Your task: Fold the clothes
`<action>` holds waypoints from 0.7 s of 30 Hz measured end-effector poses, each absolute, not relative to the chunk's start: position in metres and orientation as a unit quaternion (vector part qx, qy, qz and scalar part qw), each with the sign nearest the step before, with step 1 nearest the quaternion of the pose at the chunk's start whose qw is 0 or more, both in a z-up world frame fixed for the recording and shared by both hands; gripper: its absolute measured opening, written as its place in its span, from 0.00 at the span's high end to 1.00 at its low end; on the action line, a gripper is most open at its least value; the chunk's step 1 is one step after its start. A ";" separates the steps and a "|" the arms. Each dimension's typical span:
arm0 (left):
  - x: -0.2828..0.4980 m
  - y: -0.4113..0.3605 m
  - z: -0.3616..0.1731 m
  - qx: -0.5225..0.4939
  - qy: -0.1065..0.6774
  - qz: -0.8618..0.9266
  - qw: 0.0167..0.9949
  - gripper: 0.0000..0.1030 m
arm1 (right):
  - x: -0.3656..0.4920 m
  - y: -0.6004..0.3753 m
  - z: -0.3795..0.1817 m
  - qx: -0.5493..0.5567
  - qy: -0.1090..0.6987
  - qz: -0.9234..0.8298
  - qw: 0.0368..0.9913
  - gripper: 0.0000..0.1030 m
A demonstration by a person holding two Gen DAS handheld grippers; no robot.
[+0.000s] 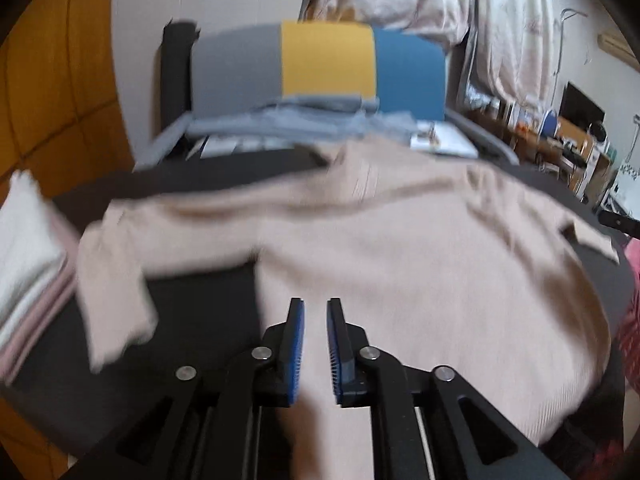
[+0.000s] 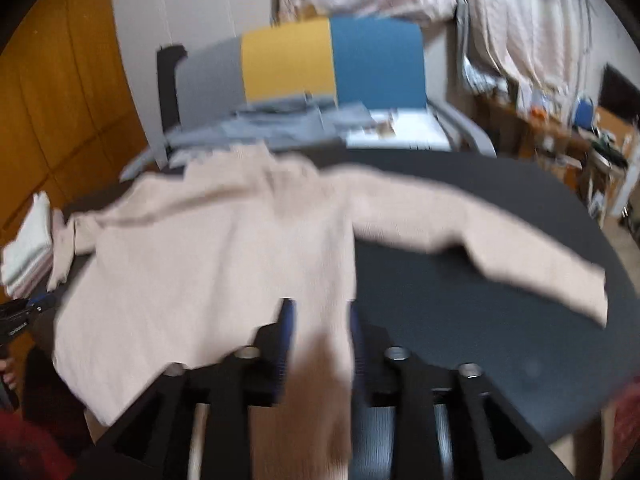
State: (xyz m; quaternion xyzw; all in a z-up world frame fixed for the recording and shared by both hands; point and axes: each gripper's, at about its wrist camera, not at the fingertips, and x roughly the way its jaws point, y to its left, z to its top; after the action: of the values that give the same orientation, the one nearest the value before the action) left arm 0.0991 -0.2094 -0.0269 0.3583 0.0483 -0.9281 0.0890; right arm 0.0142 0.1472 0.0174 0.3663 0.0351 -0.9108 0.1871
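Note:
A beige long-sleeved sweater (image 1: pixel 400 260) lies spread on a black round table (image 1: pixel 192 292). My left gripper (image 1: pixel 316 304) hovers over its lower left part, the blue pads a narrow gap apart with nothing pressed between them. In the right wrist view the sweater (image 2: pixel 200 260) has one sleeve (image 2: pixel 500 240) stretched out to the right across the table (image 2: pixel 460 312). My right gripper (image 2: pixel 320 304) stands open over the sweater's lower right edge, and a strip of cloth shows in the gap between its fingers. Both views are blurred.
A folded stack of white and pink clothes (image 1: pixel 28 248) sits at the table's left edge (image 2: pixel 28 256). Behind the table stands a chair with a grey, yellow and blue back (image 1: pixel 328 60), with grey garments (image 1: pixel 300 120) piled on its seat. Cluttered shelves fill the far right.

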 end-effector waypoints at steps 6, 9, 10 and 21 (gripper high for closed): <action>-0.005 -0.198 -0.074 0.418 0.055 -0.905 0.066 0.82 | -0.090 0.061 0.044 0.352 0.071 -0.902 0.240 0.47; -0.008 -0.200 -0.091 0.407 0.067 -0.909 0.067 0.82 | -0.158 -0.001 0.040 0.375 0.096 -0.887 0.251 0.46; -0.006 -0.201 -0.092 0.404 0.071 -0.910 0.063 0.81 | -0.175 -0.018 0.037 0.383 0.104 -0.882 0.254 0.43; -0.004 -0.219 -0.103 0.384 0.130 -0.914 0.025 0.81 | -0.312 -0.155 -0.051 0.491 0.218 -0.807 0.245 0.31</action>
State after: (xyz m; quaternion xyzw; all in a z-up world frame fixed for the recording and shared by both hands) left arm -0.0036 -0.2186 -0.1032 0.3841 0.1305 -0.9137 0.0247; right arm -0.3121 -0.1552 -0.0509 0.4905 0.2180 -0.8073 0.2451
